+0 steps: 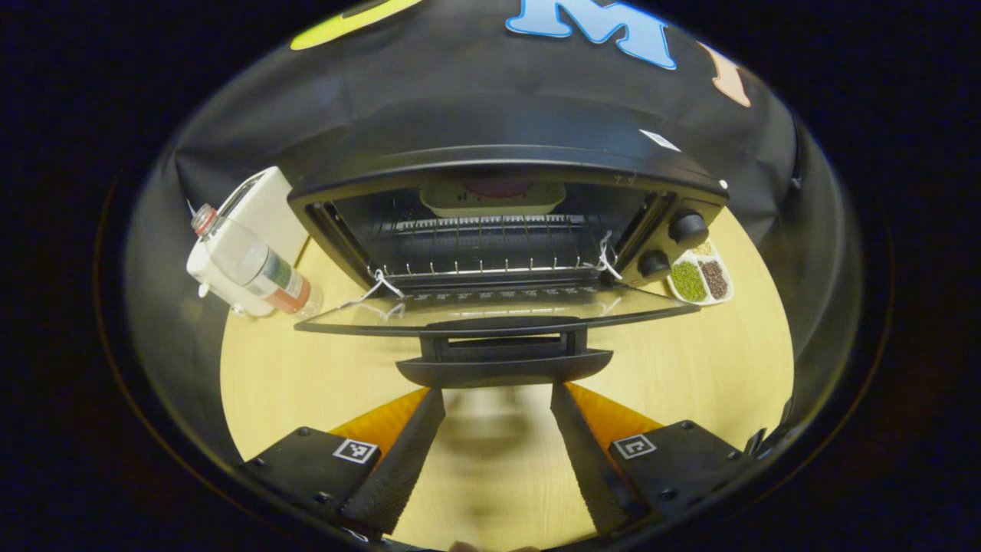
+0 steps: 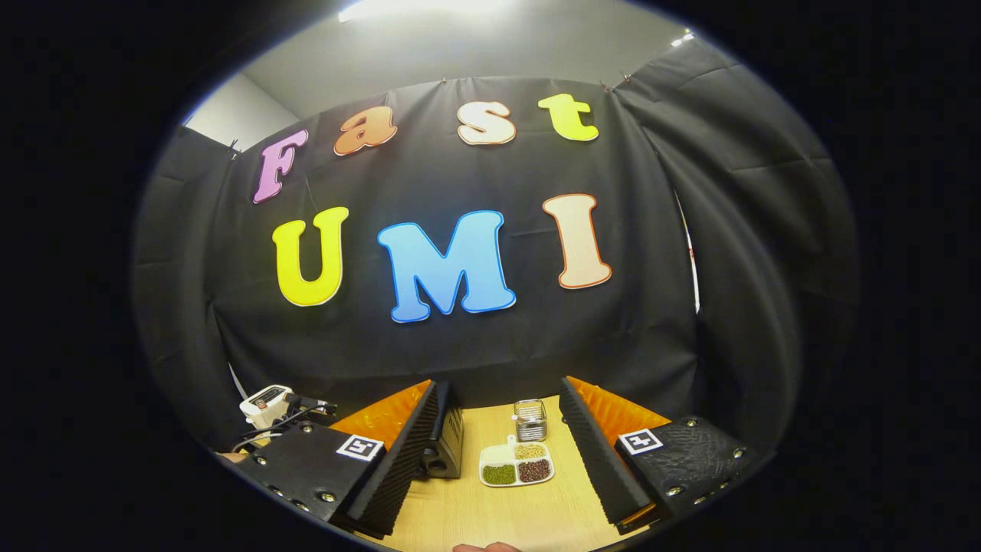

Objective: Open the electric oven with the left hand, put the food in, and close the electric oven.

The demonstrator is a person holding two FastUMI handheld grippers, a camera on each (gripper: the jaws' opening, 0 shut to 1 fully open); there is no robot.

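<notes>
- Before the left gripper (image 1: 497,429), oven (image 1: 506,222) door (image 1: 498,318) lies open (food (image 1: 494,195) already inside), jaws apart, lined up to close it.
- Right gripper (image 2: 502,452) idles, jaws apart.

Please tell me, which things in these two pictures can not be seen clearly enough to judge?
- Food on the oven rack: left gripper view, the upper door frame cuts it off.
- Oven: right gripper view, the gripper finger covers most of it.
- Metal container behind the divided plate: contents too small.
</notes>
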